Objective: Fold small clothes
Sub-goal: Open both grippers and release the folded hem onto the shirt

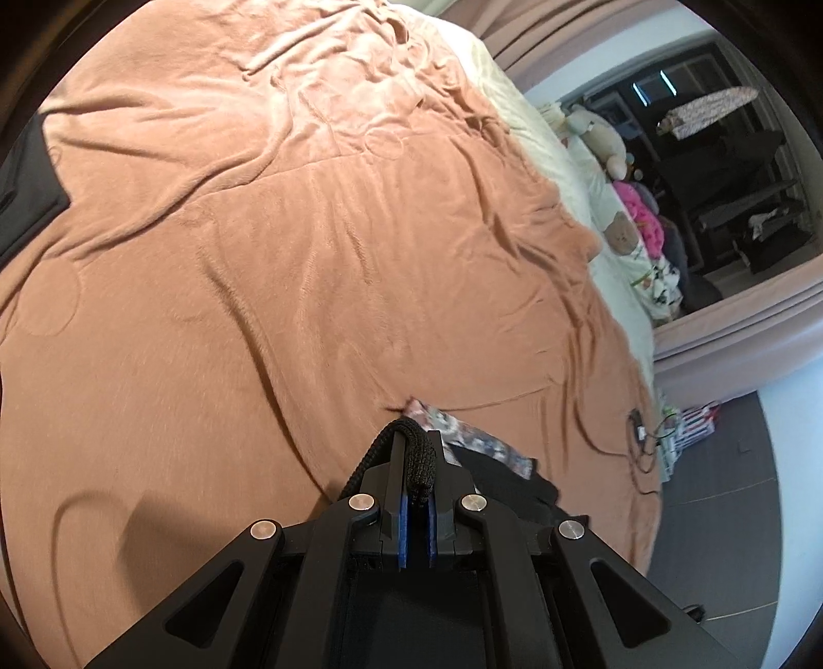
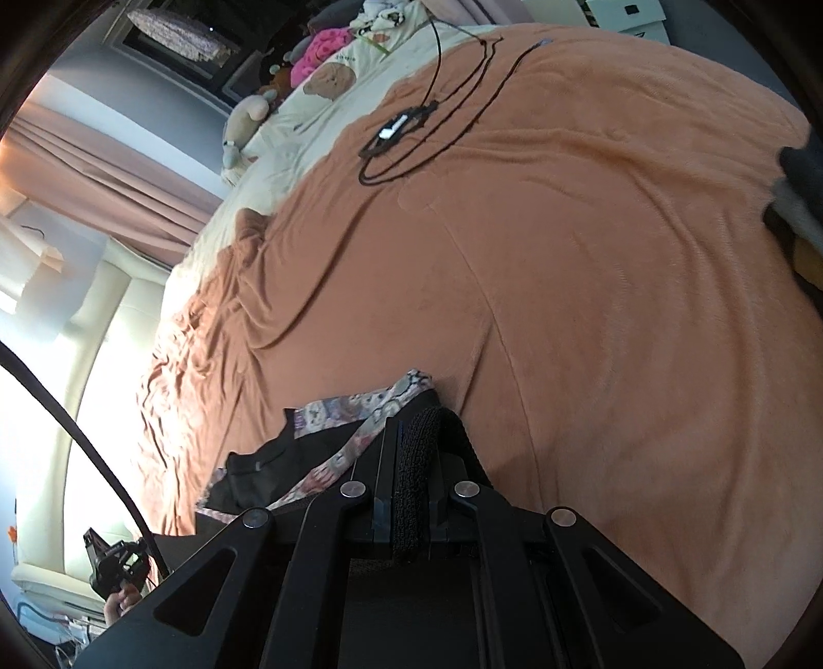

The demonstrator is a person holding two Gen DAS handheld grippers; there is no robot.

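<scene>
Left claw [image 1: 415, 463] is clamped tight on a black knitted strap [image 1: 419, 453], which loops over the fingertips and tucks down between the blue pads [image 1: 404, 520]. Just past it, to the right, the small garment [image 1: 488, 458] hangs from the grip: black cloth with a patterned trim in pale pinks and greys, its corner poking out against the orange blanket [image 1: 257, 283] that covers the bed.

Over on the right wrist camera, same story: the right claw [image 2: 411, 453] is closed on a wide black knitted band [image 2: 419, 463] that runs straight down between the fingers. The same garment [image 2: 288, 463] spreads off to the left of it, black panel and patterned edge [image 2: 360, 406] both showing, draped low over the blanket's near edge. So both claws hold the one piece, each by a black knit part.

Beyond, the blanket lies rumpled but bare across the middle. A black cable [image 2: 437, 118] curls in loops on its far side with a small white and black device [image 2: 393, 128] on it. Cream bedding [image 2: 288, 149] with a bear print, a stuffed toy [image 2: 247, 118] and something bright pink [image 2: 321, 49] sit along the bed's far edge. Down in the bottom left corner of the right view, a person's hand [image 2: 121, 602] grips a black handle.
</scene>
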